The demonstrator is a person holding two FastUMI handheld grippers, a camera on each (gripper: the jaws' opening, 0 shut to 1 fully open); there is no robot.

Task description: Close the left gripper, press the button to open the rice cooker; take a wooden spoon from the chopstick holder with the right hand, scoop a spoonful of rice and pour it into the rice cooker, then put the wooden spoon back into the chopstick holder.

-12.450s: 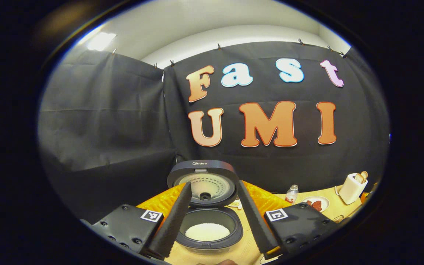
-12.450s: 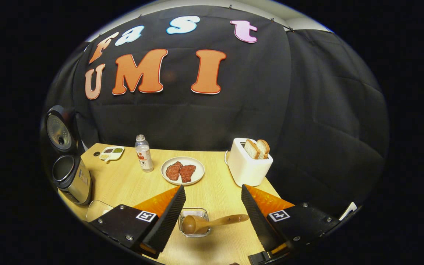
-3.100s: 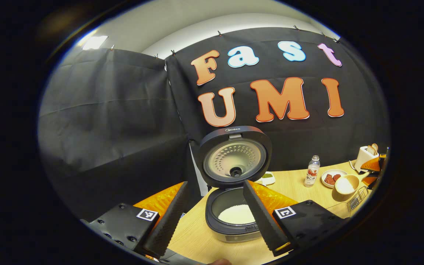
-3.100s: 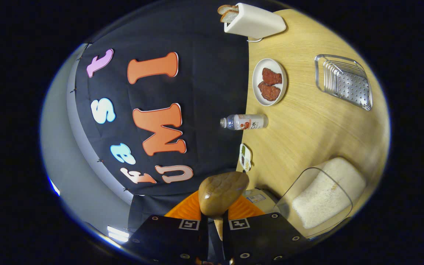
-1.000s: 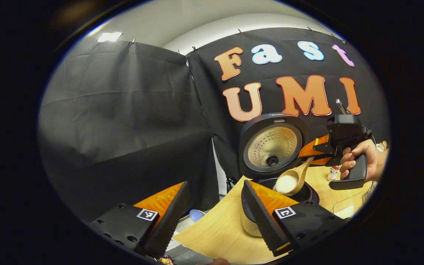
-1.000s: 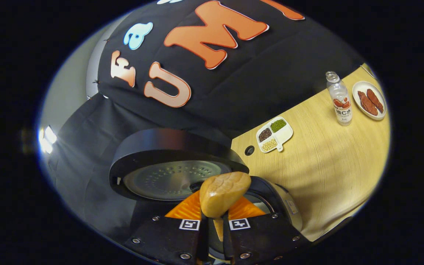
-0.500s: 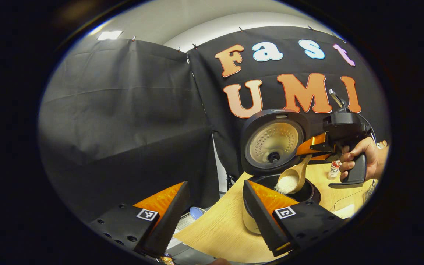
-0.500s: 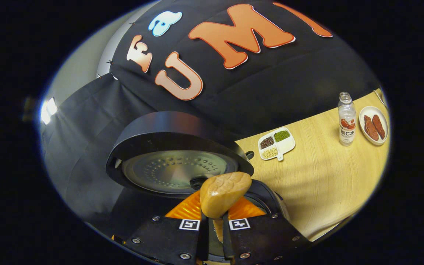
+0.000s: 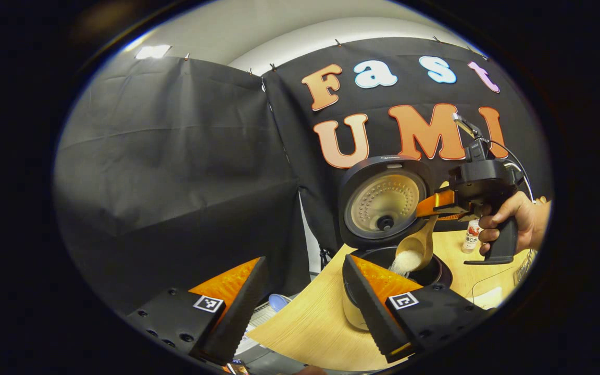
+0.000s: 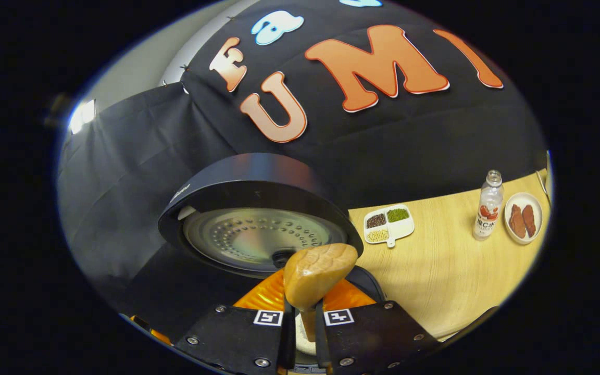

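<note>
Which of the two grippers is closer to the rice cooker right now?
The right one. The right gripper holds the wooden spoon tipped over the open rice cooker, just above its pot. The left gripper hangs open, back from the cooker near the table's edge.

left gripper view: low, farther off, facing rice cooker (image 9: 386, 208) | right gripper view: close above it | shared: open lid

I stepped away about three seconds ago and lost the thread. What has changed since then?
The right gripper has carried the spoon from near the rice box over the open cooker and tipped it, so rice is spilling into the pot. It stays shut on the handle. The left gripper stays open and idle; the lid stays up.
</note>
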